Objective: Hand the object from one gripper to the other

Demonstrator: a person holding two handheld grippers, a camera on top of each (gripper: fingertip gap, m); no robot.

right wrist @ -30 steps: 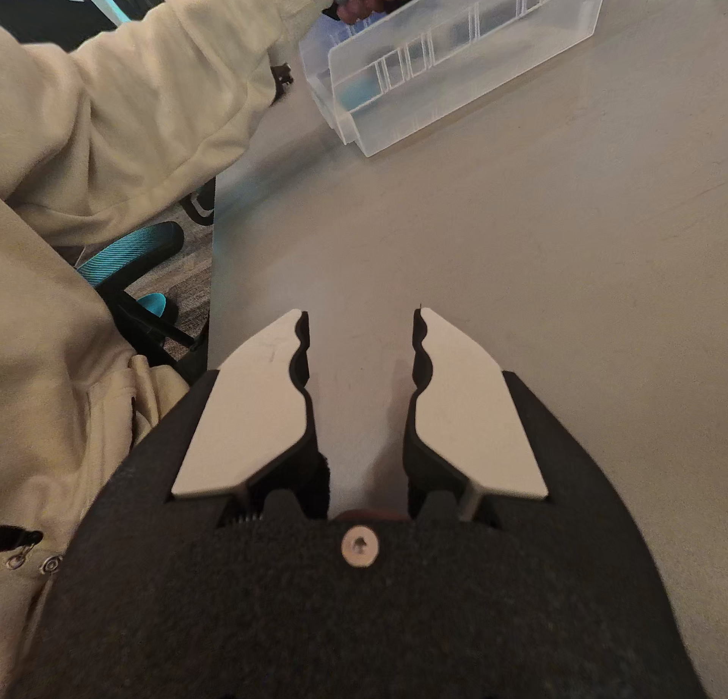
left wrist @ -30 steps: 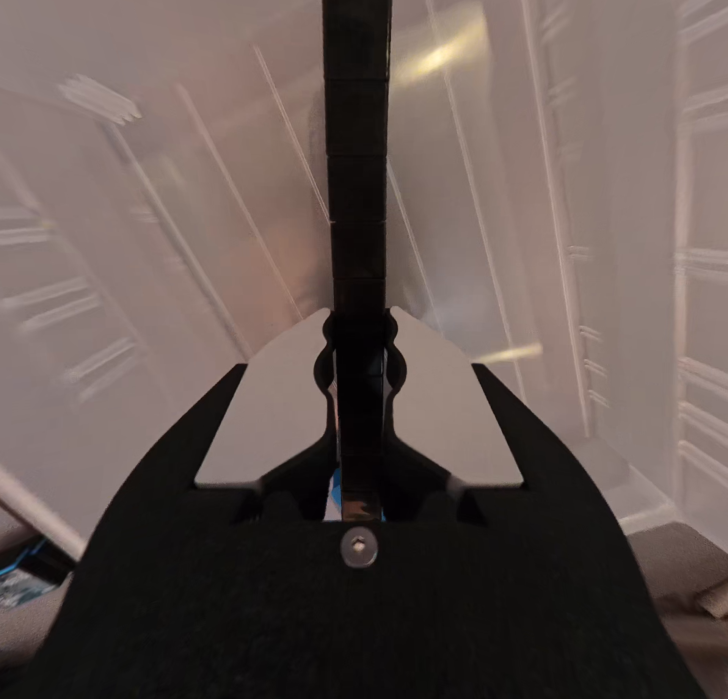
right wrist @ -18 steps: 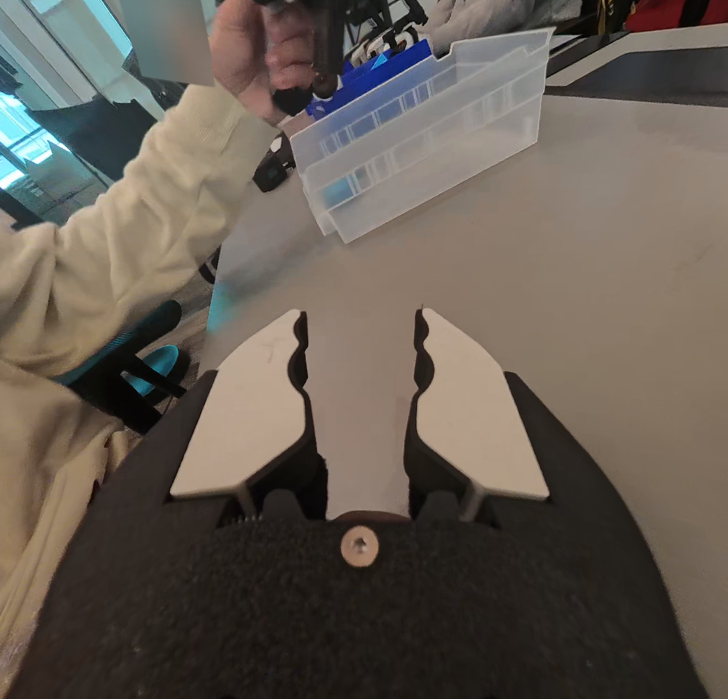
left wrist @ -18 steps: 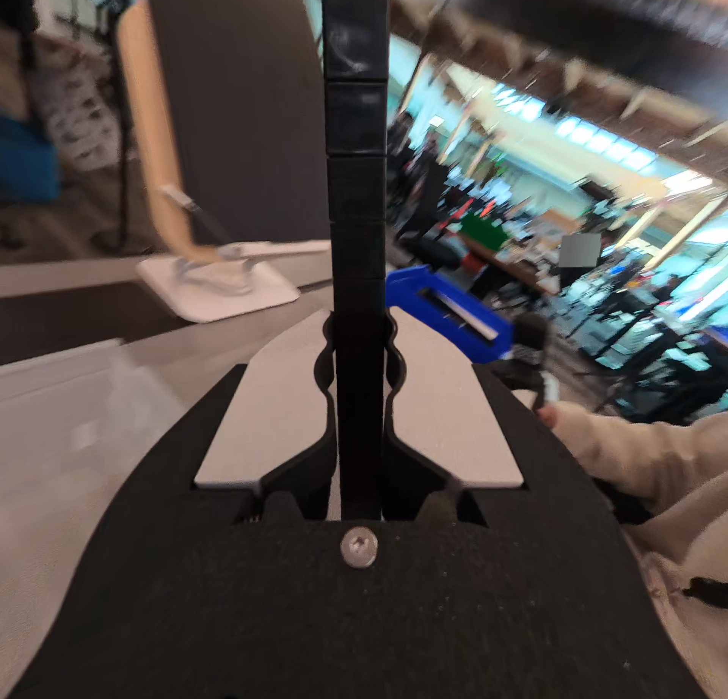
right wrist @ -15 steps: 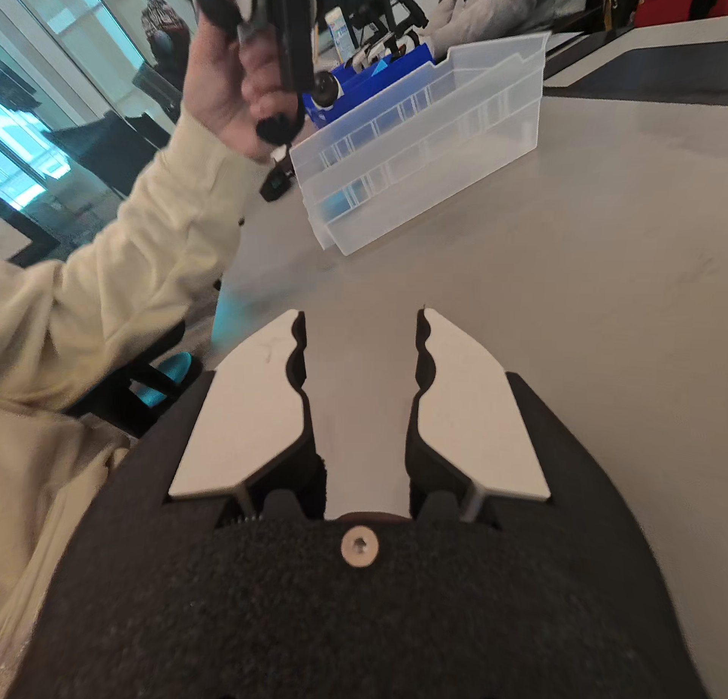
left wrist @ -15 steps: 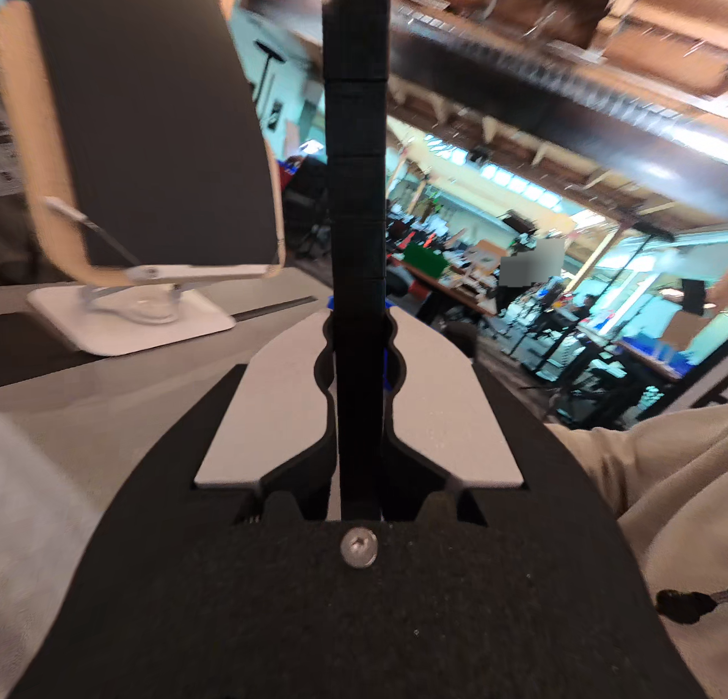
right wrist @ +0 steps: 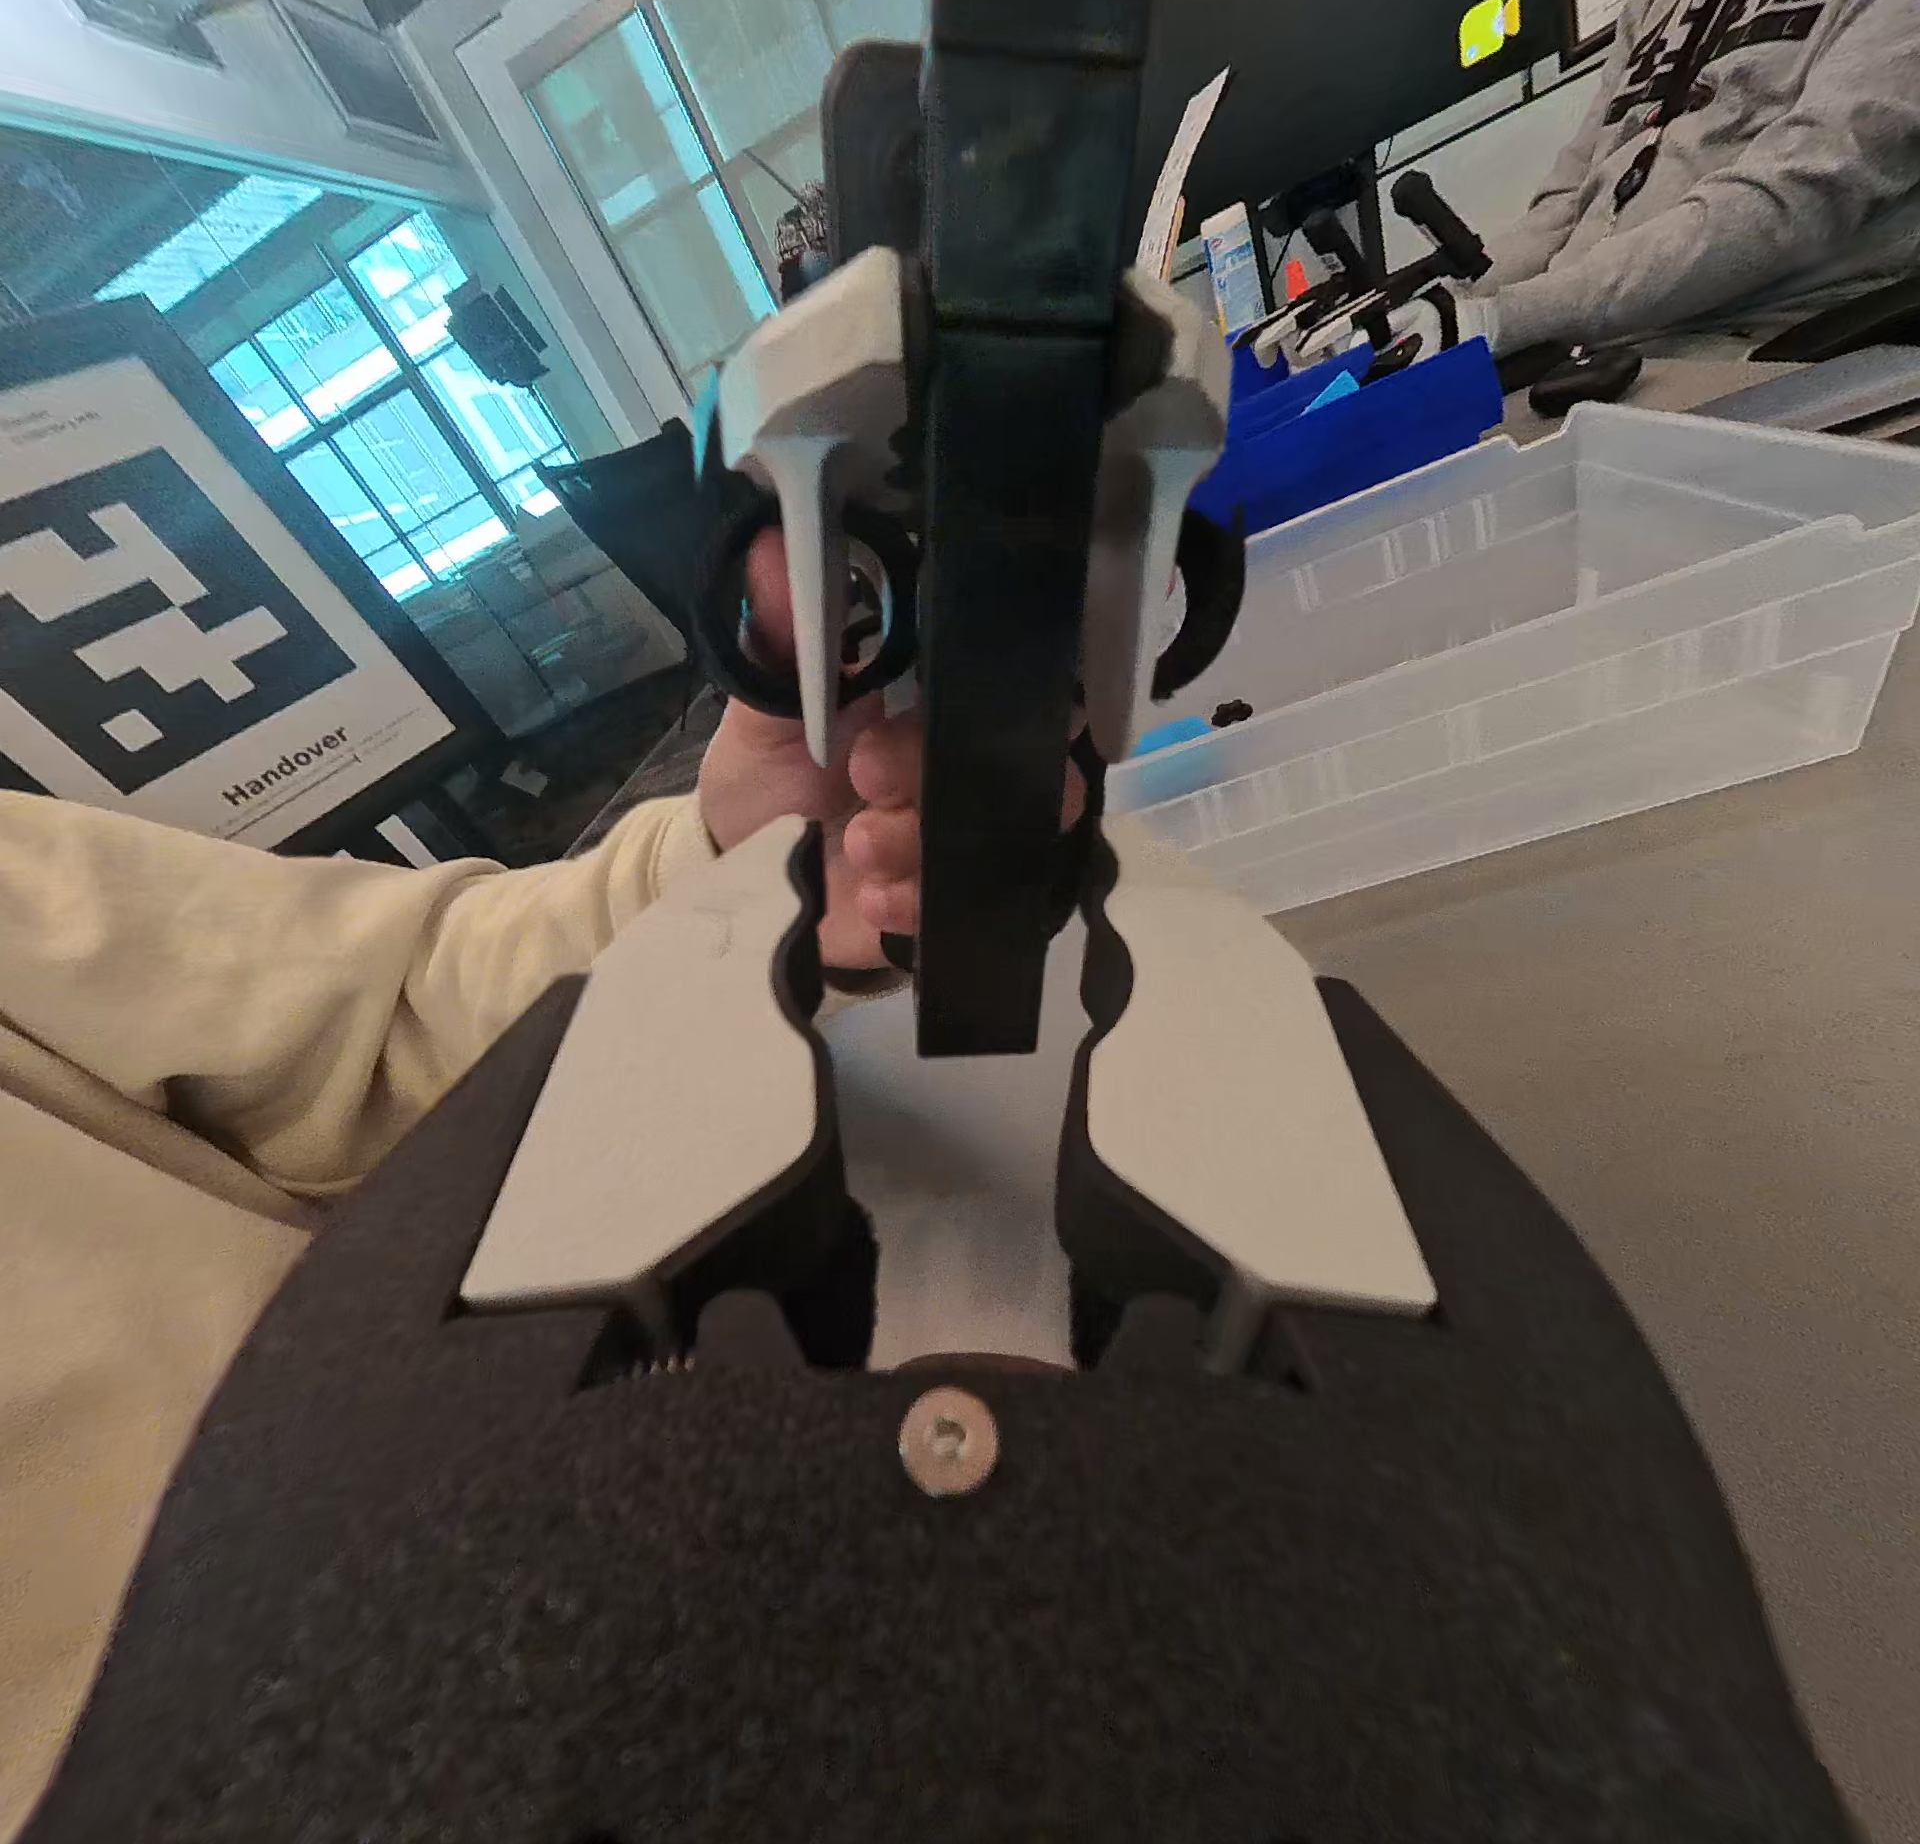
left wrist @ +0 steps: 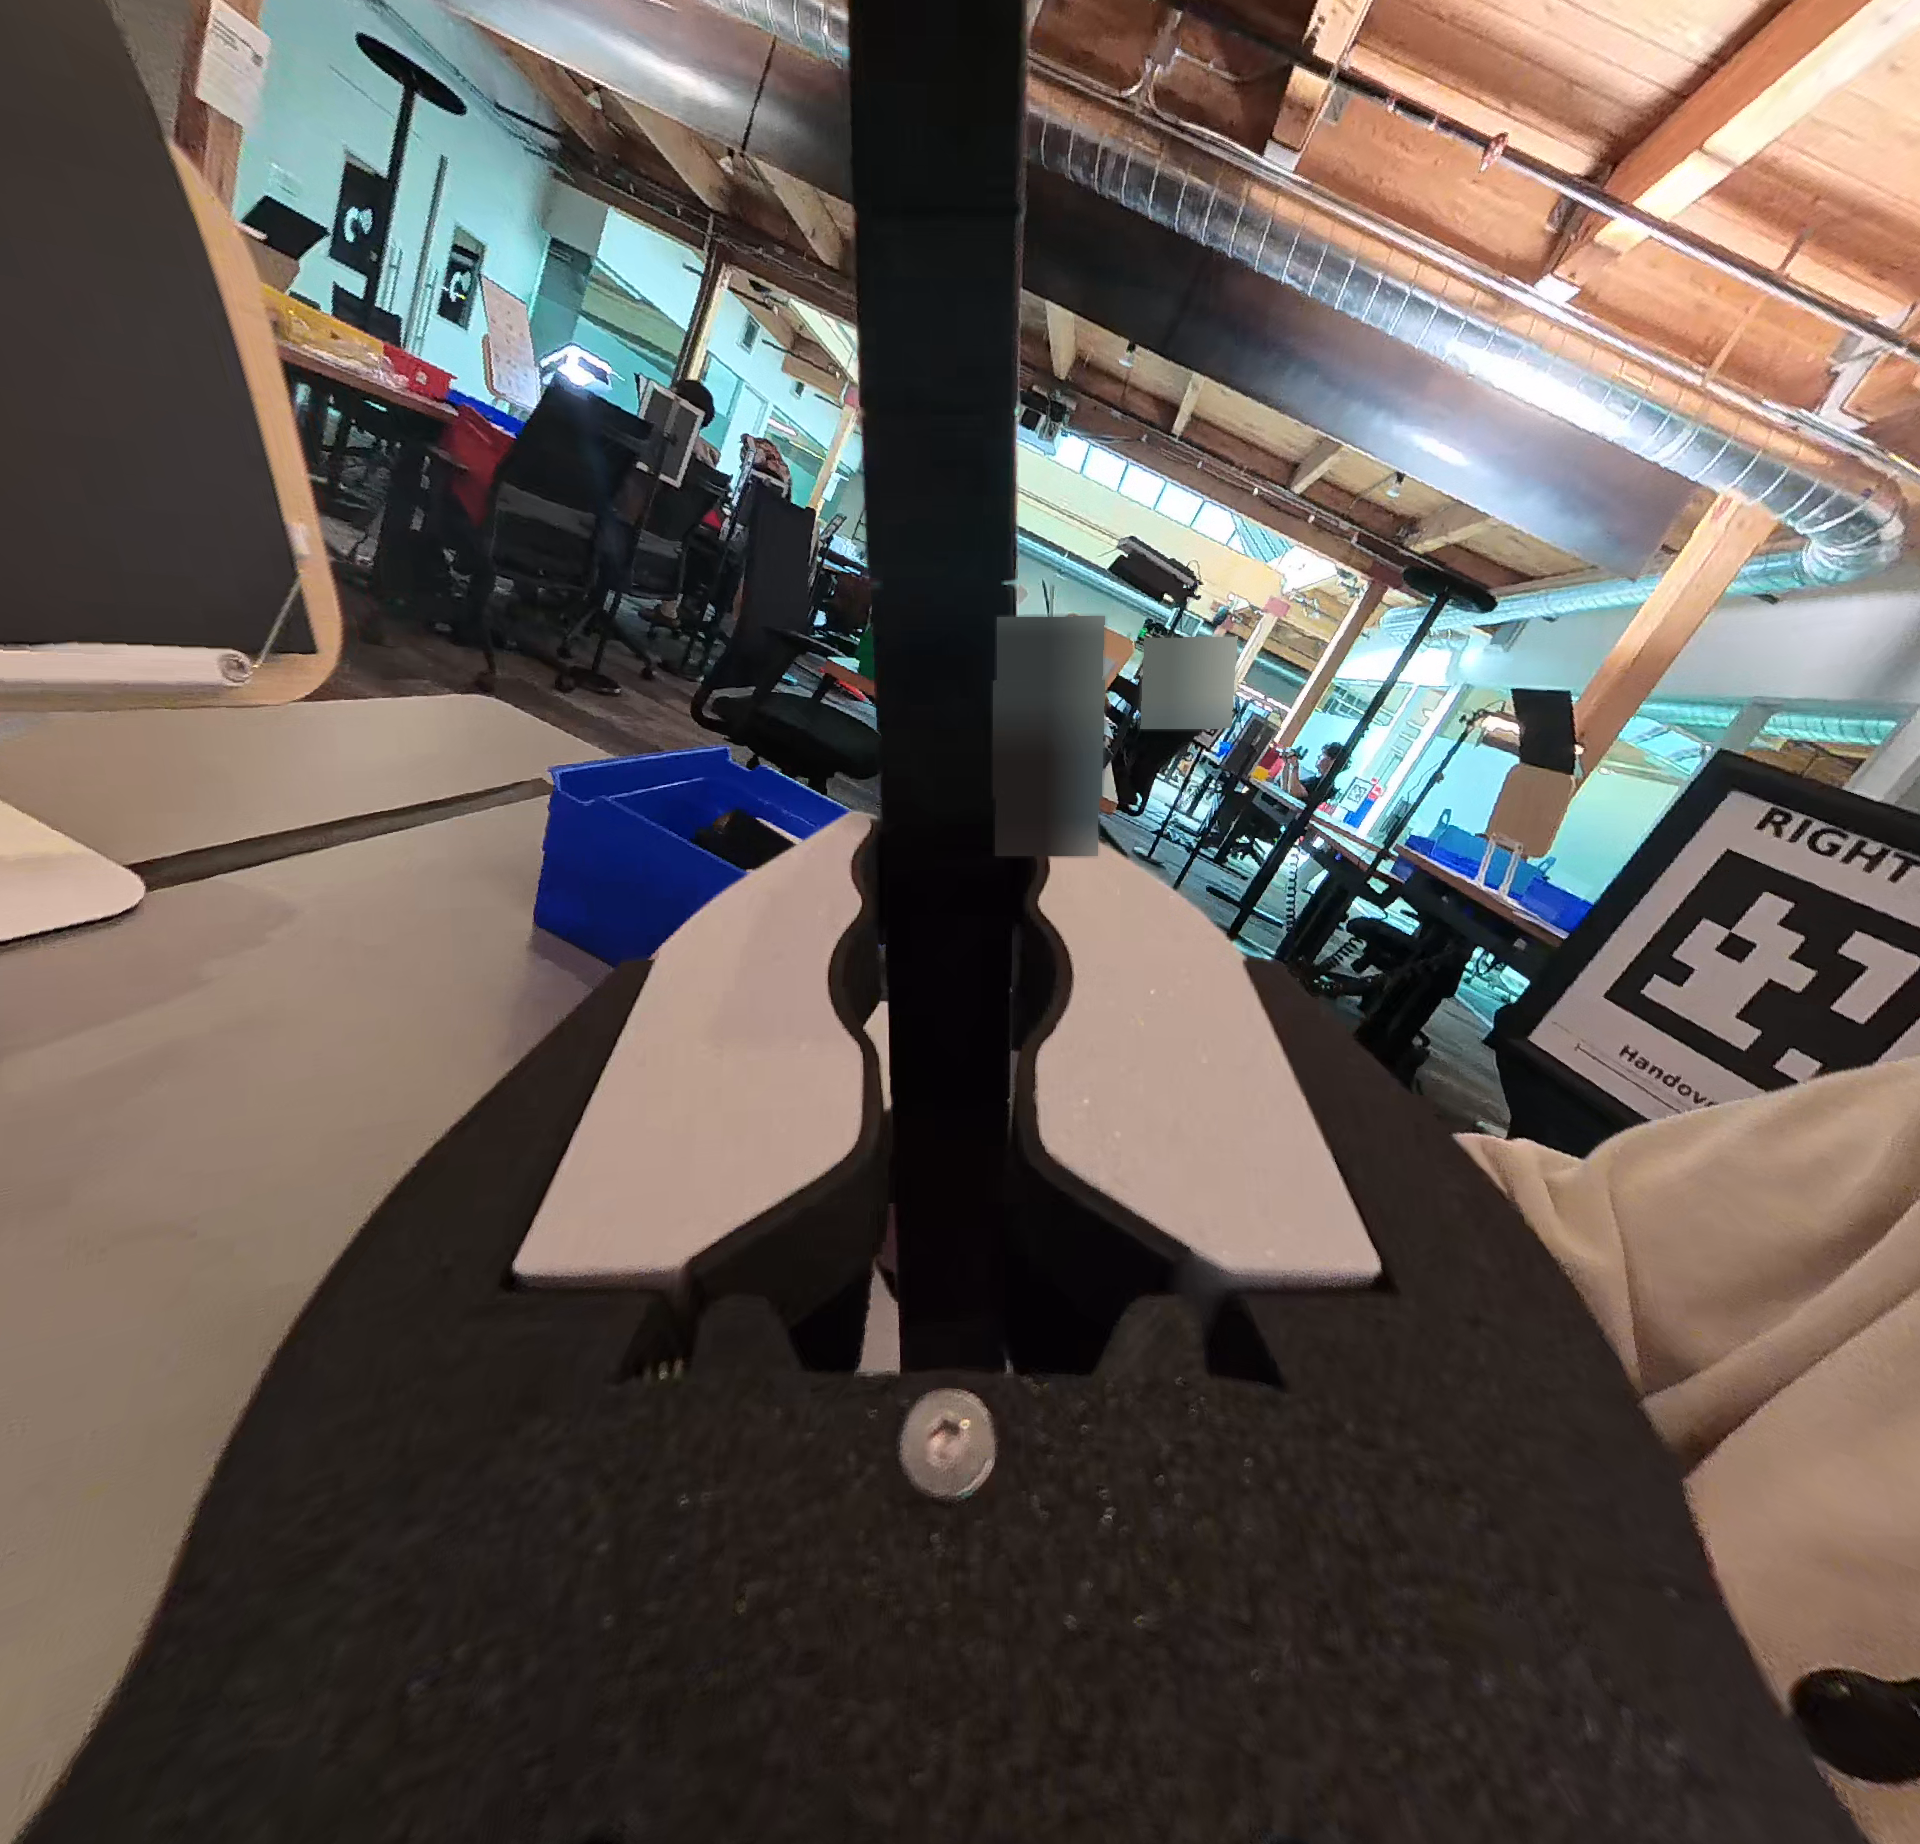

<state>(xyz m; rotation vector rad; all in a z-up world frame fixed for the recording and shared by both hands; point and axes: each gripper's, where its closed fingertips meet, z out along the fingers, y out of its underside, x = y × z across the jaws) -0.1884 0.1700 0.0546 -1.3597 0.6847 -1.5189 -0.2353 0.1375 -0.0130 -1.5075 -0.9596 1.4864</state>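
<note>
The long black segmented plastic bar (right wrist: 997, 547) hangs clamped in my left claw (right wrist: 971, 360), its lower end between my right claw (right wrist: 951, 921)'s spread, untouching fingers. Release before those close — it drops onto the grey worktop (right wrist: 1610, 1067).

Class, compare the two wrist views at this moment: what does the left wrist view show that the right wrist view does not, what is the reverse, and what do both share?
Only the left wrist view shows the wooden ceiling with its metal duct and the left gripper from behind, shut on the black bar.

Only the right wrist view shows the clear plastic bin, the hand holding the left gripper, and the open right gripper with the bar's free end between its fingers, not yet clamped.

Both show the bar, the left gripper, a blue bin and a cream sleeve.
</note>
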